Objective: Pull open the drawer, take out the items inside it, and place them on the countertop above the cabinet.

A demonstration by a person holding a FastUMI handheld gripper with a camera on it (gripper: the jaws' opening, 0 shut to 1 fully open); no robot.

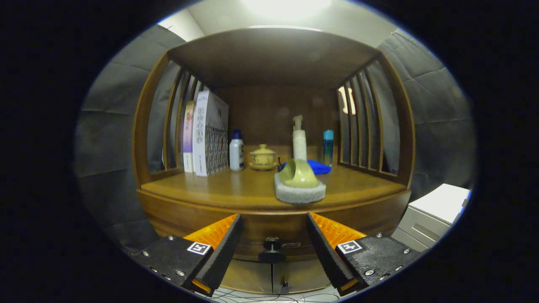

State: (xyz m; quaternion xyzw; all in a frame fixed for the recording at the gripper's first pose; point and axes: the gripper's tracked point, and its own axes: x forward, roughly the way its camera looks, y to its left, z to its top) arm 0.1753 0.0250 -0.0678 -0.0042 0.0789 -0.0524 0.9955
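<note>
Dark and round, the drawer knob sits between our spread fingers, and we see the gripper released, its fingers wide apart and touching nothing. The knob is fixed to the closed drawer in the front of the wooden cabinet. Just above it runs the countertop, and near its front edge we find a grey foam pad with a yellow-green cup lying tipped on its side on top. Behind that a blue cloth lies beside a white pump bottle and a slim blue bottle. Toward the middle stands a small lidded yellow pot on a saucer, then a white bottle with a blue cap, and upright boxes against the slatted left side. Off to the right, beyond the cabinet, stands a white unit.
</note>
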